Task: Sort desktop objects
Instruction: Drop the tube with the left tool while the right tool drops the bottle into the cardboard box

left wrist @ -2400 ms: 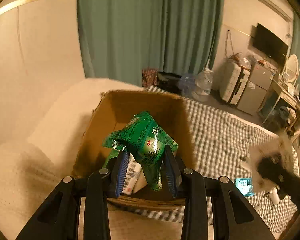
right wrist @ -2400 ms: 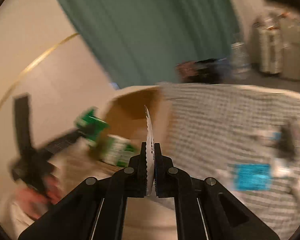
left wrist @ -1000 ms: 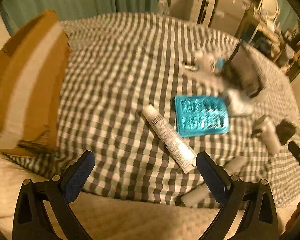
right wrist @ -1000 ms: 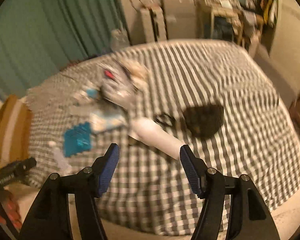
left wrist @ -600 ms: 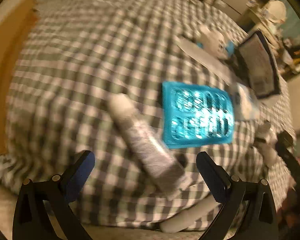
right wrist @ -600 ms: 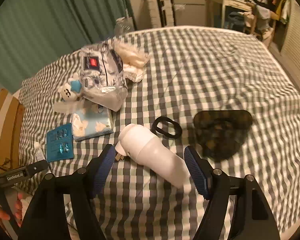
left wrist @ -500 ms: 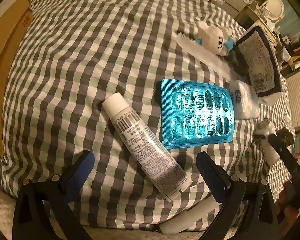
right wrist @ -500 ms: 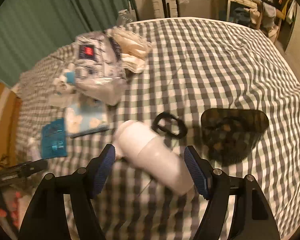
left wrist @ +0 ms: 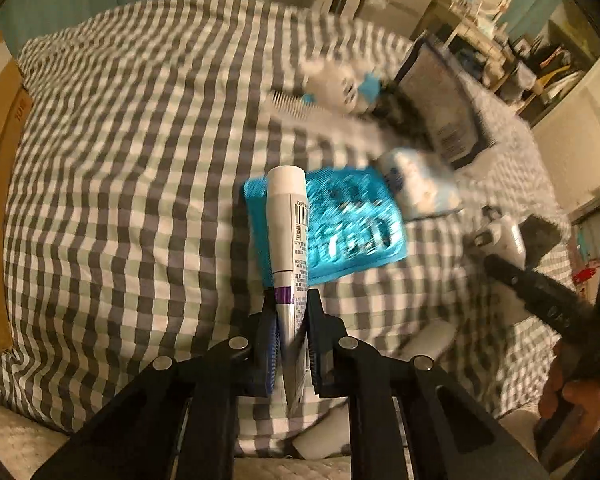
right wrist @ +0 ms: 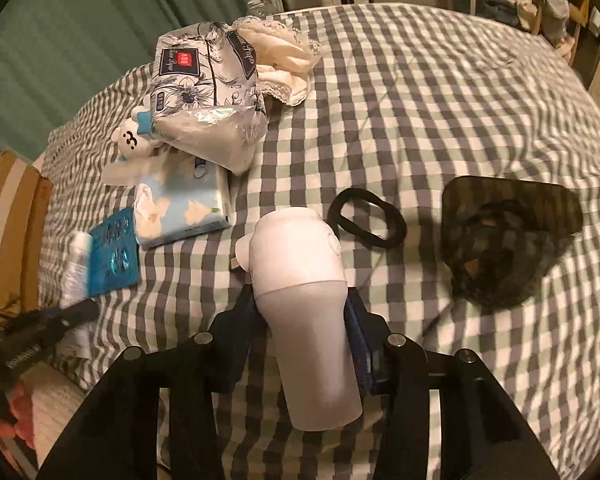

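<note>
My left gripper [left wrist: 291,312] is shut on a white tube [left wrist: 287,224] with a purple band and holds it by its flat end, cap pointing away, above the checked cloth [left wrist: 120,152]. Under the tube lies a blue blister pack [left wrist: 340,228]. My right gripper [right wrist: 300,320] is shut on a white bottle-shaped device [right wrist: 300,280], its fingers on both sides of the body. The left gripper [right wrist: 52,320] shows at the left of the right wrist view, beside the blister pack [right wrist: 114,256].
A cardboard box [left wrist: 0,200] stands at the left edge of the cloth. On the cloth lie a tissue pack [right wrist: 184,208], a flowered plastic bag [right wrist: 208,100], a small white plush [right wrist: 132,140], a black hair tie [right wrist: 366,216], a dark mesh pouch [right wrist: 504,236] and white cloth [right wrist: 284,60].
My left gripper has closed on the white tube and raised it off the cloth. My right gripper has closed on the white device. Both were open half a second ago.
</note>
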Tool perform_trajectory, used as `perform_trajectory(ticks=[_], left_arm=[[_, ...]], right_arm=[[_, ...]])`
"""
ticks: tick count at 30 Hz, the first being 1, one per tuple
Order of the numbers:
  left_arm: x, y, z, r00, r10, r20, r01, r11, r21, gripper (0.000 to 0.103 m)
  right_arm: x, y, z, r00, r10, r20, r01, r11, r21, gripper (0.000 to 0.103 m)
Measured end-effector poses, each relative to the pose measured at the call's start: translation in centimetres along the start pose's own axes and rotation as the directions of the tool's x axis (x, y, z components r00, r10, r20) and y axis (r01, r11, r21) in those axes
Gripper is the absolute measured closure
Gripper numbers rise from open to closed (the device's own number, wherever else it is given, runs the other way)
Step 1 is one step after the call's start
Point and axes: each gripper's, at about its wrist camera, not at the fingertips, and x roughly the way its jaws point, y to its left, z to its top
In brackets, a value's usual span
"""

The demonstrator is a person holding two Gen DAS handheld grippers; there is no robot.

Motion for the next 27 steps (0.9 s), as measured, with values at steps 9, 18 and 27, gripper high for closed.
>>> perform_trajectory(ticks=[9, 18, 27], left_arm=[[-9.6, 1.0, 0.1, 0.951, -0.191, 0.243, 0.178, 0.981, 0.075, 0.091], [-25.9, 10.6, 0.5, 0.876, 0.182, 0.446, -0.179, 0.983, -0.049, 0.091], [-26.4, 26.2, -0.5, 0.858, 0.409, 0.312, -0.263, 0.87, -0.418, 0.091]], right_arm=[[-8.7, 4.8, -0.7, 0.989, -0.01, 0.146, 0.024, 0.995, -0.098, 0.06], [-18.6, 19.4, -0.4, 0.928, 0.301, 0.217, -0.223, 0.92, -0.323, 0.06], [-16.3, 39.5, 3.6, 0.777, 0.627, 0.051, -0.571, 0.737, -0.36, 0.06]])
